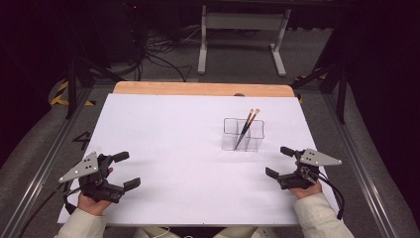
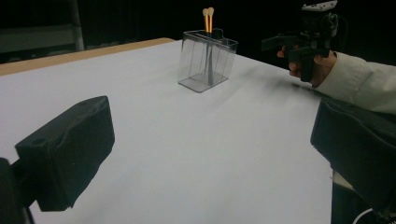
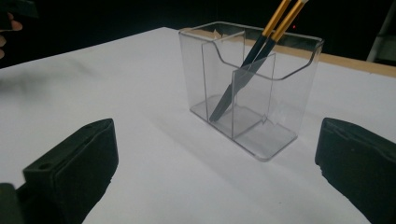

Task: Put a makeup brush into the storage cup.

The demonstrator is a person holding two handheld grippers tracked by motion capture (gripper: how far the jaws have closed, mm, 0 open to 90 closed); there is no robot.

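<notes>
Table under white sheet. At its near left corner, left black two-jaw gripper, jaws spread wide, gripping nothing, held just above the sheet. Right of centre, clear plastic divided holder standing upright, two black-and-gold chopsticks leaning together in what looks like its middle compartment. Near right edge, right black two-jaw gripper, jaws likewise agape and empty, near the holder but apart from it.

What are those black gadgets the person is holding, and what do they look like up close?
Each hand holds a black pistol-style tool. The left gripper and right gripper each have two chunky black jaws, a grey three-cornered plate with small holes on top, and a black cable trailing back. The person wears pale cream sleeves.
</notes>
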